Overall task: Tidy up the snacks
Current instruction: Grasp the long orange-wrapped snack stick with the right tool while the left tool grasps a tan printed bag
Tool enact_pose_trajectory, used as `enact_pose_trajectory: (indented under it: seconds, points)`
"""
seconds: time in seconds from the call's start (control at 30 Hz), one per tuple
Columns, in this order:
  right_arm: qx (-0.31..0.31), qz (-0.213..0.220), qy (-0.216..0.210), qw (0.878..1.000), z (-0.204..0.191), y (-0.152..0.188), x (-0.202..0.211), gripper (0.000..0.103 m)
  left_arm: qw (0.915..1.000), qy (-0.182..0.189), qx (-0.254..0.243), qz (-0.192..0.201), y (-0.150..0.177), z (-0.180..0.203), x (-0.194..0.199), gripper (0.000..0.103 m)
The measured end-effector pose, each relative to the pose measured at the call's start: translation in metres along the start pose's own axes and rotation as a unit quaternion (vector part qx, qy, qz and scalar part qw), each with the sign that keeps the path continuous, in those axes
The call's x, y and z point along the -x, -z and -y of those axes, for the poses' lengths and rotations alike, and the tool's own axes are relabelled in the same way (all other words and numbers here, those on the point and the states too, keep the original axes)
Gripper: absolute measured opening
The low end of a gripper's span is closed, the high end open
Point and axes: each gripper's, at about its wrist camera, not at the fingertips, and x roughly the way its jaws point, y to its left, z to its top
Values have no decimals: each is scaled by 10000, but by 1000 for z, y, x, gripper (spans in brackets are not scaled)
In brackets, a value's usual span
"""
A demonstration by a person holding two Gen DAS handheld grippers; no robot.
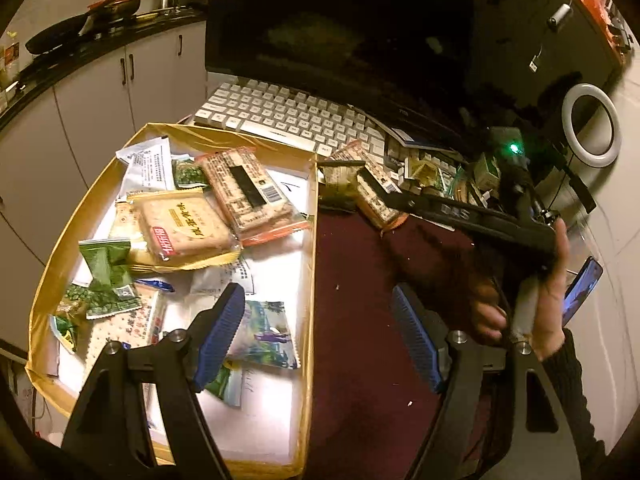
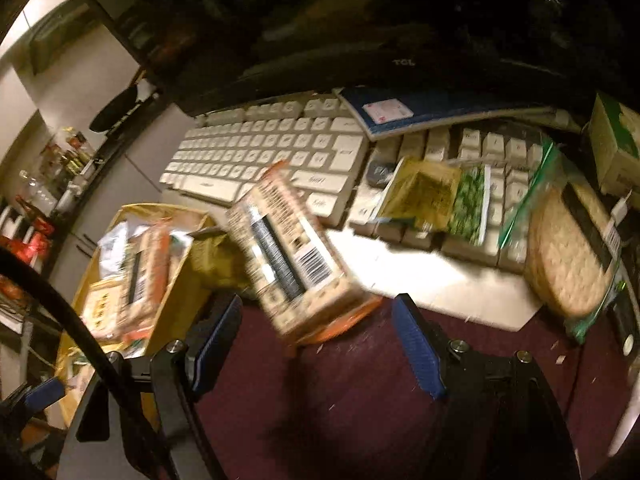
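A gold-walled box with a white floor holds several snack packets, among them a cracker pack and green pea bags. My left gripper is open and empty, above the box's right wall. My right gripper is open. An orange-edged cracker pack lies tilted just ahead of its jaws, on the dark red cloth, next to the box. The same pack and the right gripper show in the left wrist view. Whether a finger touches the pack I cannot tell.
A white keyboard lies behind the cloth, with snack packets, a bagged round cracker pack and a blue notebook on it. A dark monitor stands behind. A ring light is at right. Kitchen cabinets are at left.
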Motion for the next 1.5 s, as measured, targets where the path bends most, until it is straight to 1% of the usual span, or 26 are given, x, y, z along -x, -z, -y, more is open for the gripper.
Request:
enact_pose_trajectory:
  seconds: [0.07,0.13,0.37,0.47,0.53,0.57,0.63,0.67,0.77,0.8,0.9,0.93,0.97,1.0,1.1,1.13,1.2,1.23,1.27,1.3,1.4,1.5]
  points:
    - [57,104,122,9999,1,-3,1,76,10000,-22,-2,-15,1,2,-1,76]
    - [-22,137,21,9999,5,-6,1,74,10000,-52,-12,-31,2,2,-2,76]
    - [129,-33,-55,9999,6,-10,-16,73,10000,-36,30,3,3,0,2,76]
    - [301,-88,76,9995,-1,-12,-24,73,10000,-39,40,-19,4,0,2,76]
    - [331,-148,-13,9993,-4,-13,-28,73,10000,-53,45,-22,4,0,1,76]
    - [421,-137,67,9990,-7,-11,-27,70,10000,-54,47,-18,4,0,2,76]
    - [407,-188,-50,9990,-7,-8,-24,60,10000,-62,46,-12,3,1,2,76]
    - [396,-181,-28,9990,-7,-7,-22,56,10000,-67,35,-11,3,2,2,76]
    - [320,-145,-66,9994,-2,-4,-14,48,10000,-70,4,-29,-1,4,-2,76]
    - [278,-148,-107,9994,-2,-4,-14,46,10000,-54,-16,-32,-3,6,-4,76]
    - [113,-158,-244,9995,4,-3,-11,41,9999,-89,-83,-97,-12,13,-15,76]
    - [34,-152,-298,9994,6,-2,-7,36,9998,-88,-119,-121,-16,16,-19,76]
    - [-16,-132,-314,9994,6,-1,-3,29,9997,-107,-152,-146,-19,19,-23,76]
    - [-89,-135,-360,9992,7,1,2,27,9996,-120,-197,-167,-24,22,-27,76]
    - [-351,-42,-106,9993,12,12,22,25,9990,-225,-318,-223,-35,29,-39,76]
    - [-425,33,-93,9990,16,18,29,24,9987,-266,-355,-237,-39,31,-43,76]
    - [-612,98,-153,9980,24,29,37,24,9981,-300,-451,-309,-45,38,-53,76]
    - [-655,200,-201,9974,28,36,41,23,9976,-351,-491,-337,-48,41,-57,76]
    - [-664,356,-259,9968,31,41,42,23,9970,-408,-548,-364,-51,45,-63,74]
    - [-693,441,-302,9962,34,45,41,23,9964,-447,-605,-389,-52,47,-69,71]
    - [-862,497,-463,9940,40,50,35,24,9941,-606,-748,-503,-60,53,-94,66]
    - [-846,543,-370,9942,37,50,39,24,9913,-880,-780,-601,-71,56,-119,64]
